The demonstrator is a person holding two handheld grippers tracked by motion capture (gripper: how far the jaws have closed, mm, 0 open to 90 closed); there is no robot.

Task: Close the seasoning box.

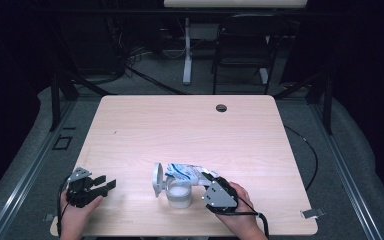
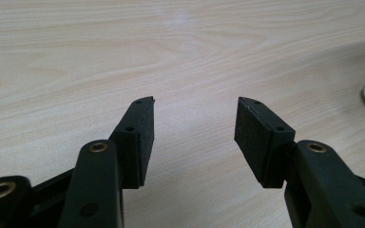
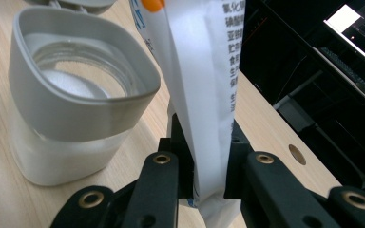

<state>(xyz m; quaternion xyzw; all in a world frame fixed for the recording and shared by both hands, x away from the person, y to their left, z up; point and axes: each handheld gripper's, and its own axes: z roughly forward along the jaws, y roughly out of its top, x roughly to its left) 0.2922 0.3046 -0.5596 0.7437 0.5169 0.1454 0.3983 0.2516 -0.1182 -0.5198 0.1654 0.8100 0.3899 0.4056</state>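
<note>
2 grippers sit at the near edge of the table (image 1: 190,125) in the high view: my right gripper (image 1: 211,181) pinches a white bag (image 1: 185,172) tilted over the glass jar (image 1: 178,192), my left gripper (image 1: 100,184) well apart from that jar. Left gripper view: jaws spread over bare wood. Right gripper view: the bag (image 3: 204,95) clamped, just beside the jar (image 3: 76,109), which holds white powder.
</note>
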